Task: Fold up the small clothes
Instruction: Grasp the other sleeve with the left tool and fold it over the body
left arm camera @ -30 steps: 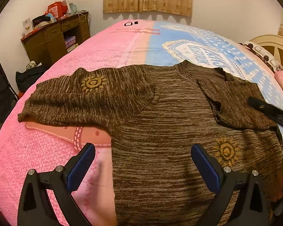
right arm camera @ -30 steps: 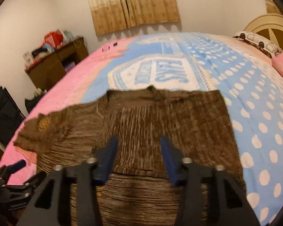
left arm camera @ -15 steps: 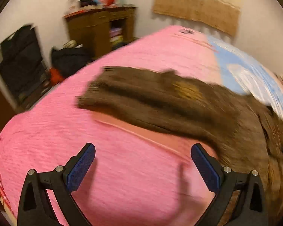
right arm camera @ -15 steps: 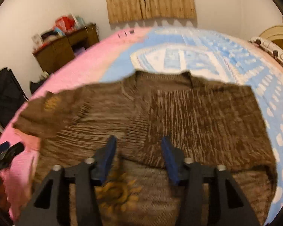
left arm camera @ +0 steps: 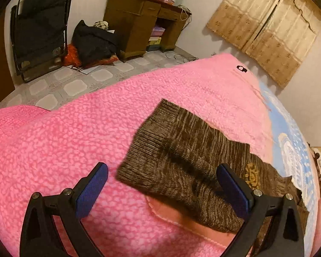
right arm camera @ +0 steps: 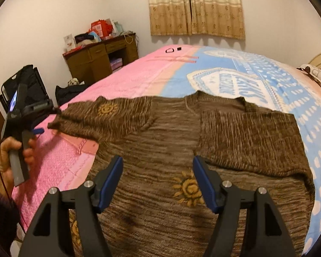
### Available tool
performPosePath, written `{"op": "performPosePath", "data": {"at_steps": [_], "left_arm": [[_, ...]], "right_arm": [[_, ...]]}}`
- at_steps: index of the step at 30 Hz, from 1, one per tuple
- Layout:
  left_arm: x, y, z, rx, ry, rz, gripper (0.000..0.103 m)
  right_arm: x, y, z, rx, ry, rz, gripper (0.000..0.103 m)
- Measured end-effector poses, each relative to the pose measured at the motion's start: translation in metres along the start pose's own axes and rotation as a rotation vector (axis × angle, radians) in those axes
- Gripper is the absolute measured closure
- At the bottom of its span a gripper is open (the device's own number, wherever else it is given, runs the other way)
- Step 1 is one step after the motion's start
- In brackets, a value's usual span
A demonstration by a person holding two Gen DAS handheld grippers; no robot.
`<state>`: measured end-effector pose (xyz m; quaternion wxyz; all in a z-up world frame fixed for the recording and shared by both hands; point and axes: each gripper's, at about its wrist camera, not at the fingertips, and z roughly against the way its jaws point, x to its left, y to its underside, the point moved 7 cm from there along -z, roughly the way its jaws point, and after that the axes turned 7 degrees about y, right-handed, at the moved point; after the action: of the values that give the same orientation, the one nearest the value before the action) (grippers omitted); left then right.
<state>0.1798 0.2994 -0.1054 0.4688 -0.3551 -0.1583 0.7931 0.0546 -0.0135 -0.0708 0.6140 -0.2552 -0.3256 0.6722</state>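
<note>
A brown knitted sweater (right arm camera: pixel 173 141) with yellow sun motifs lies flat on the bed. Its right sleeve (right arm camera: pixel 250 137) is folded over the body. Its left sleeve (right arm camera: pixel 104 117) stretches out to the left over the pink blanket. In the left wrist view the cuff of that sleeve (left arm camera: pixel 160 141) lies just ahead of my left gripper (left arm camera: pixel 162 186), which is open and empty with the cuff between its fingers' line. The left gripper also shows in the right wrist view (right arm camera: pixel 35 131), held by a hand. My right gripper (right arm camera: pixel 158 182) is open and empty above the sweater's body.
The bed has a pink blanket (left arm camera: pixel 64 145) on the left and a blue dotted one (right arm camera: pixel 289 81) on the right. A wooden desk (left arm camera: pixel 143 25), a black bag (left arm camera: pixel 92 40) and a black folding chair (left arm camera: pixel 38 21) stand on the floor beyond the bed's left edge.
My left gripper has swung left from the sweater's body to the end of the left sleeve. My right gripper has opened wider and pulled back from the folded right sleeve.
</note>
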Motion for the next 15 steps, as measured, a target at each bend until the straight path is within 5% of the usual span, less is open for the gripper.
{"op": "performPosePath", "data": {"at_steps": [5,8,15], "left_arm": [[-0.007,0.007,-0.003,-0.001,-0.05,-0.088,0.007],[0.002,0.006,0.014,-0.007,0.002,-0.031,0.024],[0.007,0.024,0.035,-0.034,0.003,0.109,0.024]], "right_arm": [[-0.011,0.0,0.002,0.009,0.003,-0.058,0.032],[-0.016,-0.001,0.003,0.011,0.005,-0.082,0.032],[-0.015,0.002,0.0,0.026,-0.002,-0.092,0.032]]}}
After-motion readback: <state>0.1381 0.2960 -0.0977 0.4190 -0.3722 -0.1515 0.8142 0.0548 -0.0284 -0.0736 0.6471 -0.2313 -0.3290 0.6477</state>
